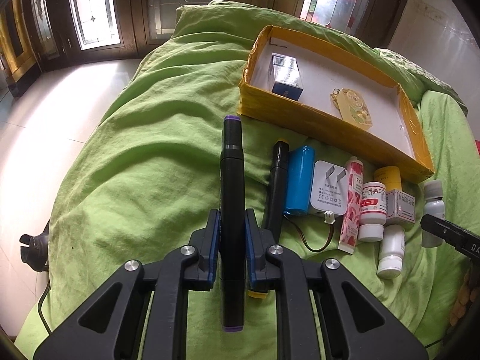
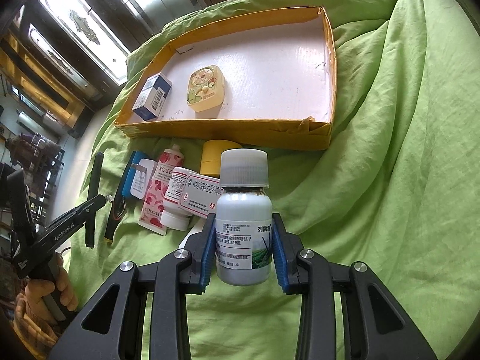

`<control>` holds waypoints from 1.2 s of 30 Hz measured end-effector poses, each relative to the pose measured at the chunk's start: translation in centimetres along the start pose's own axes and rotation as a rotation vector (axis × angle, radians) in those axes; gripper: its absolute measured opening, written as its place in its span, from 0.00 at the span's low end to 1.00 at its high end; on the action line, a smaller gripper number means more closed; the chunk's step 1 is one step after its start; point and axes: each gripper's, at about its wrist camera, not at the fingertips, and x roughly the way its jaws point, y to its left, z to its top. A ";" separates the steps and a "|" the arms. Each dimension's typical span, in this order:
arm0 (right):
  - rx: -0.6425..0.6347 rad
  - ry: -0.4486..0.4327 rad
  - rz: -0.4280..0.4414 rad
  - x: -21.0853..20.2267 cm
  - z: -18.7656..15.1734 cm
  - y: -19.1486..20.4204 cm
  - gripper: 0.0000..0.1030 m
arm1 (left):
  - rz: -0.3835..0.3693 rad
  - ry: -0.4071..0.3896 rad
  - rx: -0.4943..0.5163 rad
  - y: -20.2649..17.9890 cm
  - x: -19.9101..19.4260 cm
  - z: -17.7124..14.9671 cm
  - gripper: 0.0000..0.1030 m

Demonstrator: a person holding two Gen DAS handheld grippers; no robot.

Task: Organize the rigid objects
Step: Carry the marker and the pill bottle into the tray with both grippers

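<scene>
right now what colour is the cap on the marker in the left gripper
Purple cap on the black marker; left wrist view shows it best.

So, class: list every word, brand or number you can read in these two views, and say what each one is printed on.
"ROSE" and "L'OCCITAN...", cut off: pink hand cream tube.
"GenRobot.AI": left gripper arm.
"列" plus further characters: label of the grey bottle held in the right gripper.
Fine print on that label, the white charger, the red-and-white medicine box and the blue box barcode: too small to read.
</scene>
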 end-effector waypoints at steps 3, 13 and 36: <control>-0.002 -0.013 -0.003 -0.3 0.0 0.0 0.30 | 0.009 -0.007 0.016 -0.4 -0.2 0.0 0.13; -0.008 -0.042 -0.007 -1.0 0.2 0.2 0.30 | 0.003 -0.024 0.052 -1.5 -0.6 0.2 0.13; -0.010 -0.038 -0.004 -0.8 0.1 0.5 0.30 | -0.078 -0.044 0.047 -3.0 -1.3 1.9 0.13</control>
